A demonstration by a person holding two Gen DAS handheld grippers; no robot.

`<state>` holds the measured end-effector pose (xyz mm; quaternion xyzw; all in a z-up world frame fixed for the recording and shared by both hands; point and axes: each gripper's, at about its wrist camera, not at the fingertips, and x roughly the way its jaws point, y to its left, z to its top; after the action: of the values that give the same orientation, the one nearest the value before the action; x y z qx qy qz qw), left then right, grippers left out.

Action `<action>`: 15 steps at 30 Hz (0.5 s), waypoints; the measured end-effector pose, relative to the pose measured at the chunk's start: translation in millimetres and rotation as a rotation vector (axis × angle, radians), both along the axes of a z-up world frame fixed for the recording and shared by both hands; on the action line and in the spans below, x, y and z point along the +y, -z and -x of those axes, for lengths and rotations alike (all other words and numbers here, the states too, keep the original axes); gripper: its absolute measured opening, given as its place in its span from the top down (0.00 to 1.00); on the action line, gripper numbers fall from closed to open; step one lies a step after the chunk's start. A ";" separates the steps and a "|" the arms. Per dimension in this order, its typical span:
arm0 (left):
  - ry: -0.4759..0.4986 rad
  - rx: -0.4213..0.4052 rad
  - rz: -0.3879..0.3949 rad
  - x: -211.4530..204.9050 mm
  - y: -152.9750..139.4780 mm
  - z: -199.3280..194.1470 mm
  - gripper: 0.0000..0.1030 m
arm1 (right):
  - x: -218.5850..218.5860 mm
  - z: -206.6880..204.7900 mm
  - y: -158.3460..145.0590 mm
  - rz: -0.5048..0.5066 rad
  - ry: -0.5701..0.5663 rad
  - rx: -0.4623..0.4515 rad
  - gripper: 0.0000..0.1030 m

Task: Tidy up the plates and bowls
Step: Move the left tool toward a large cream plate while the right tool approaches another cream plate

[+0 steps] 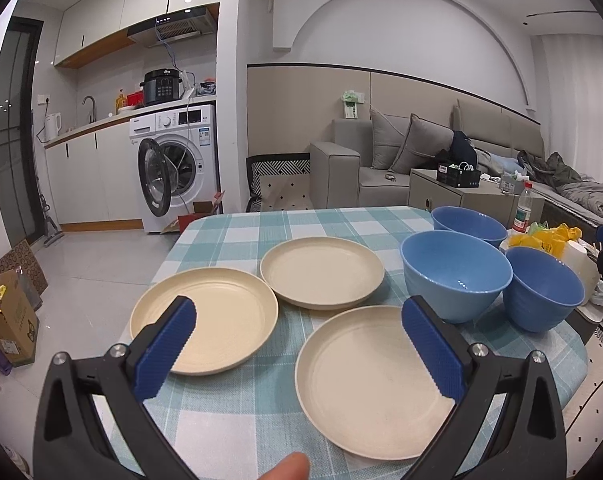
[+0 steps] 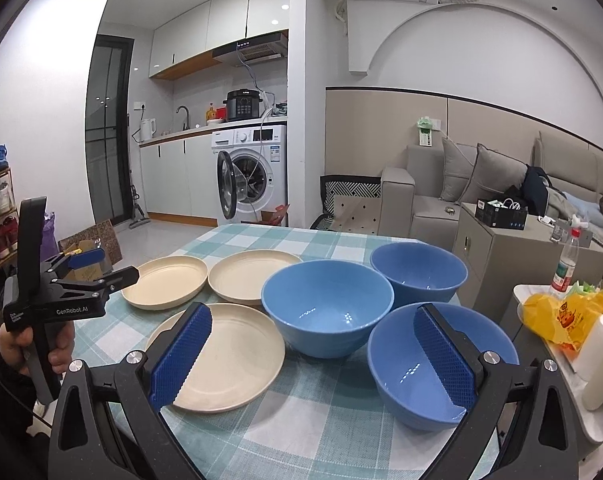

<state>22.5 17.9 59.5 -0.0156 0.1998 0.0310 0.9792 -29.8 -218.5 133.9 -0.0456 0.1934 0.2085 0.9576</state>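
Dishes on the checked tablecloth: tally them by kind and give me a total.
Cream plates: 3, at left, behind and nearest.
Blue bowls: 3, in the middle, behind and nearest.
Total: 6 dishes, none stacked yet.

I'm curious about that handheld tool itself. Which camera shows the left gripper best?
The right wrist view: it shows the whole left gripper from the side, open, held in a hand beside the plates. The left wrist view shows only its own two blue fingers, from behind.
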 end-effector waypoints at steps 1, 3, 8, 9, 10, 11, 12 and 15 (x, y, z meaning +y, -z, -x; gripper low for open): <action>0.000 -0.004 -0.002 0.8 -2.3 -0.4 0.00 | 0.4 -1.8 -2.5 0.005 -0.003 0.003 0.00; -0.002 -0.010 -0.008 2.6 -6.9 -1.7 0.00 | 1.7 -5.5 -7.4 0.010 -0.009 0.004 0.00; -0.008 0.006 0.024 13.5 -15.8 -11.4 0.00 | 2.5 -14.1 -21.4 0.025 -0.006 0.004 0.00; -0.013 0.009 0.037 15.9 -16.9 -13.2 0.00 | 0.7 -16.1 -22.7 0.021 -0.004 0.006 0.00; -0.019 0.013 0.045 18.2 -17.9 -15.5 0.00 | -0.3 -18.9 -24.3 0.017 -0.002 0.012 0.00; -0.021 0.017 0.052 20.6 -19.0 -18.2 0.00 | -0.3 -22.0 -26.0 0.013 0.001 0.019 0.00; -0.020 0.017 0.057 21.1 -20.3 -20.4 0.00 | -1.2 -25.4 -27.9 0.007 0.003 0.025 0.00; -0.017 0.028 0.053 23.9 -23.0 -28.4 0.00 | -2.3 -35.8 -34.6 -0.002 0.005 0.040 0.00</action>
<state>50.9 41.9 82.6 -0.0426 0.2143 0.0341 0.9752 5.9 -220.8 168.5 -0.0400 0.2127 0.2071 0.9541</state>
